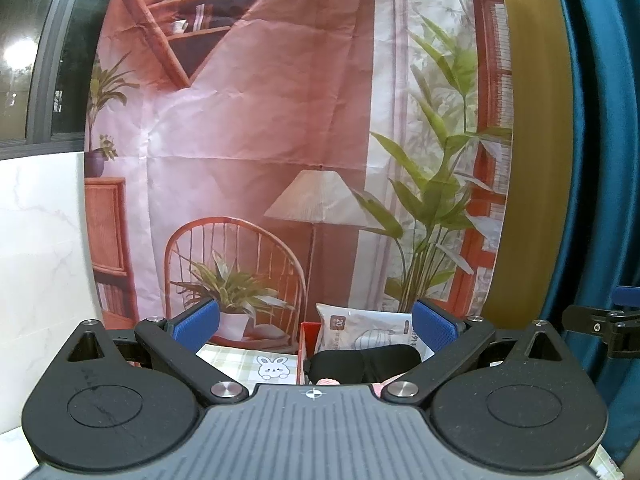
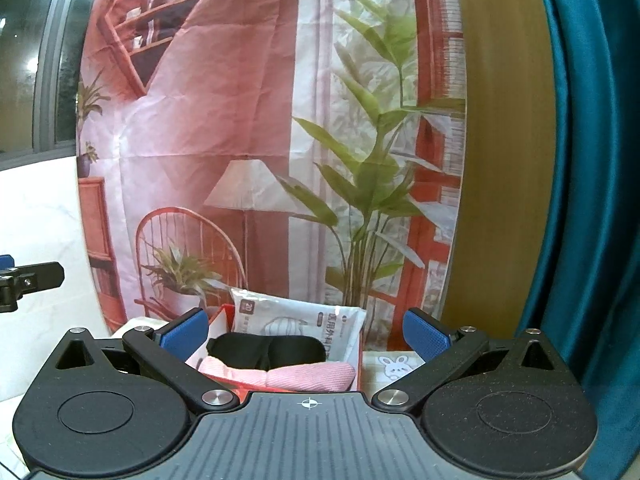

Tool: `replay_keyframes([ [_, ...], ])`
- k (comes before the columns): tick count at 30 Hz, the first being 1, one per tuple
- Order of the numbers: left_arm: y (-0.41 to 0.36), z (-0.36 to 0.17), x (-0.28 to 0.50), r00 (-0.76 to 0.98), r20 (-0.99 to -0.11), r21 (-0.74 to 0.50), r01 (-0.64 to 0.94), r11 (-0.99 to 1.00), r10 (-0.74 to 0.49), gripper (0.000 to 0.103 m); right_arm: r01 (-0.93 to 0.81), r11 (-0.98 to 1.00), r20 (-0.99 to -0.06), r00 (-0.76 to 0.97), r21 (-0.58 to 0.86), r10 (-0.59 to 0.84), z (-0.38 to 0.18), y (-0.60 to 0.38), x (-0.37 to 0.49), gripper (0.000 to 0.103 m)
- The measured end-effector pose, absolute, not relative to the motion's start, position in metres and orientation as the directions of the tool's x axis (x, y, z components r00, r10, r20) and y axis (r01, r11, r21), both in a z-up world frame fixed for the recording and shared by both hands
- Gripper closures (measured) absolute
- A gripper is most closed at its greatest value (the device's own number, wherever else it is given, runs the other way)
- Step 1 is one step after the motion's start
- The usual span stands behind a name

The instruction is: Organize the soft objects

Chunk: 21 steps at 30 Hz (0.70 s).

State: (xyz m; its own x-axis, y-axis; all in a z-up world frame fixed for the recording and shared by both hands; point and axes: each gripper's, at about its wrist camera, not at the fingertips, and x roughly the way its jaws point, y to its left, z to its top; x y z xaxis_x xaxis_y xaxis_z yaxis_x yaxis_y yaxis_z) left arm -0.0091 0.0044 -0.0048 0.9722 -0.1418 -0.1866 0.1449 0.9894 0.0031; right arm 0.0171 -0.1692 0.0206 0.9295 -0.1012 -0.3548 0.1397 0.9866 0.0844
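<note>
A red box (image 2: 362, 354) holds the soft things. A white mask packet (image 2: 296, 326) leans upright at its back. A black eye mask (image 2: 266, 350) lies on a folded pink cloth (image 2: 304, 376) in front.

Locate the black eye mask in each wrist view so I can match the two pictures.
Left wrist: the black eye mask lies low, right of centre, in the red box, partly behind the gripper body.
Right wrist: the eye mask lies low, left of centre, on the pink cloth.
Shared landmark: the white mask packet standing behind it.
</note>
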Motion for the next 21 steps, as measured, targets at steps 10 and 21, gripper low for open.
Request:
replay_keyframes([
  [10,0.0053,-0.0051,-0.0106,0.973,-0.186,0.007,0.14,0.99,-0.137,0.0,0.142,0.987,-0.357,0.928,0.077,-0.106,0.0196,-0.1685,0.018,0.0],
  [21,0.008,-0.0051,-0.0088,0.972,-0.192,0.01,0.141,0.99,-0.136,0.0,0.151,0.986,-0.364,0.924,0.075,-0.114,0.0156,-0.1729,0.021,0.0],
])
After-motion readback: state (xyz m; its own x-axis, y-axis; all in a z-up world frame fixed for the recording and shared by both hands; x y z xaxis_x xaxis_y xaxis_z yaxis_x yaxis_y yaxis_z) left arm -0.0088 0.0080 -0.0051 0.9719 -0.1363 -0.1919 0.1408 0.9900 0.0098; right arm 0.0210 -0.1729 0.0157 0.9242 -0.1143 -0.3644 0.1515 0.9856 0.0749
